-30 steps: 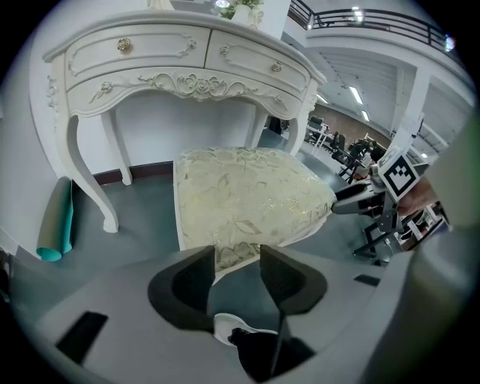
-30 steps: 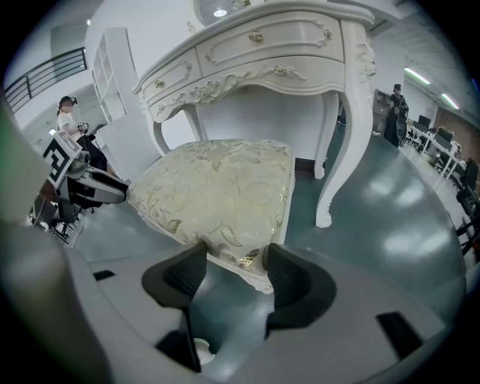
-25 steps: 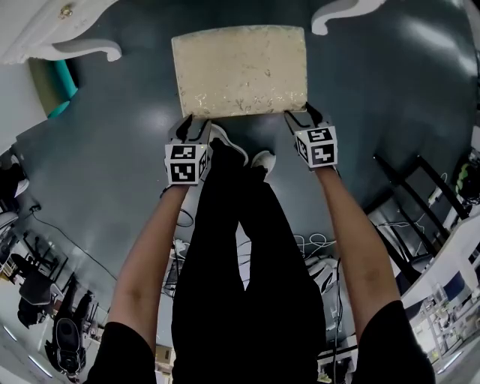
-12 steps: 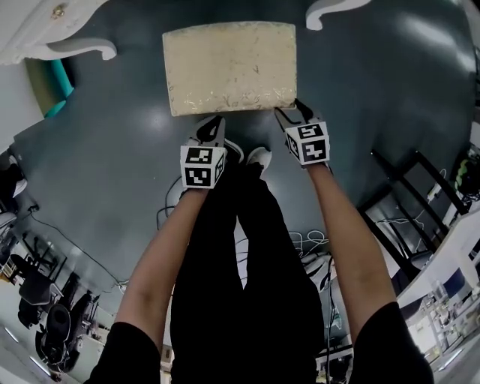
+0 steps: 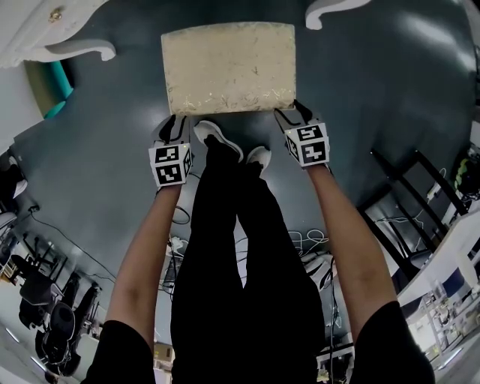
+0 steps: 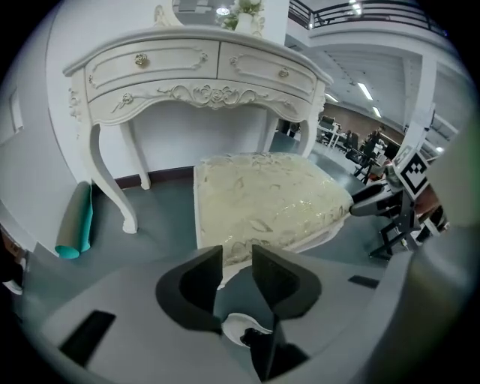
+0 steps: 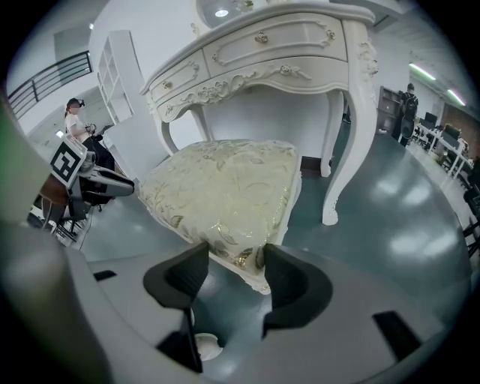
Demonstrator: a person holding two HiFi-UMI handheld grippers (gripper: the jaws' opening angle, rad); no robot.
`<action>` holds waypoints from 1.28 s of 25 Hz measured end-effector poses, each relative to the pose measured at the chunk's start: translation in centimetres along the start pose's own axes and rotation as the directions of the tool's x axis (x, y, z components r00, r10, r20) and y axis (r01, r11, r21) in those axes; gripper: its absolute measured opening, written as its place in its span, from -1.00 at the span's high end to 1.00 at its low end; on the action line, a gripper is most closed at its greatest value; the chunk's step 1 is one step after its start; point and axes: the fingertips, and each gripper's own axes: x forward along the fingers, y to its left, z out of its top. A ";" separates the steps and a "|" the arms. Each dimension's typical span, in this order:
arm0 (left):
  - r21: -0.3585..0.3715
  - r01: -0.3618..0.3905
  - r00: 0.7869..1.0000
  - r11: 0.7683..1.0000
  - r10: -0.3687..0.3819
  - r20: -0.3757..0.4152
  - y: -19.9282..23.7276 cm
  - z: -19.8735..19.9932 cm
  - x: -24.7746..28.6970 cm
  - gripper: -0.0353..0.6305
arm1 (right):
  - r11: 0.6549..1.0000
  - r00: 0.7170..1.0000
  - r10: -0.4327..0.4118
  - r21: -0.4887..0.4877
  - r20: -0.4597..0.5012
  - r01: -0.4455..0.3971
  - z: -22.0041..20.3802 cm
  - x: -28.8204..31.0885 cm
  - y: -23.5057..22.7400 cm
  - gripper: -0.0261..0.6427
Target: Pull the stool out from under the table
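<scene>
The stool [image 5: 229, 67] has a cream, gold-patterned cushion and stands on the dark floor in front of the white dressing table [image 5: 52, 34]. My left gripper [image 5: 174, 126] is at its near left corner. Its jaws [image 6: 236, 259] are opening, the gap is narrow, and the stool's corner [image 6: 262, 202] lies just beyond the tips, not pressed. My right gripper [image 5: 294, 115] is at the near right corner. That corner of the cushion [image 7: 225, 195] fills the gap of the right gripper [image 7: 235, 259], with both pads against it.
The table's curved legs [image 5: 337, 9] stand past the stool's far side. A teal roll [image 5: 64, 79] leans at the left wall. The person's legs and shoes [image 5: 225, 142] stand just behind the stool. A black frame [image 5: 409, 187] and loose cables [image 5: 307, 244] lie to the right.
The stool shifted slightly left. My left gripper left the stool's corner, drew back toward the legs, and now sits at the near left corner again. The right gripper stayed on its corner.
</scene>
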 end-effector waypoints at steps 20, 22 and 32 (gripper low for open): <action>-0.080 0.099 0.982 0.992 -0.085 0.166 -7.8 6.1 -16.7 0.49 | 0.982 0.954 -0.110 0.177 0.279 0.062 7.7 -17.6 5.4 0.41; -0.062 0.128 0.968 0.990 -0.111 0.224 -9.7 9.1 -19.8 0.49 | 0.986 0.935 -0.103 0.159 0.339 0.051 10.4 -20.9 6.5 0.43; -0.061 0.120 0.901 0.991 -0.083 0.425 -14.1 19.5 -33.1 0.62 | 0.995 0.821 -0.031 0.094 0.570 -0.028 21.1 -37.1 11.5 0.76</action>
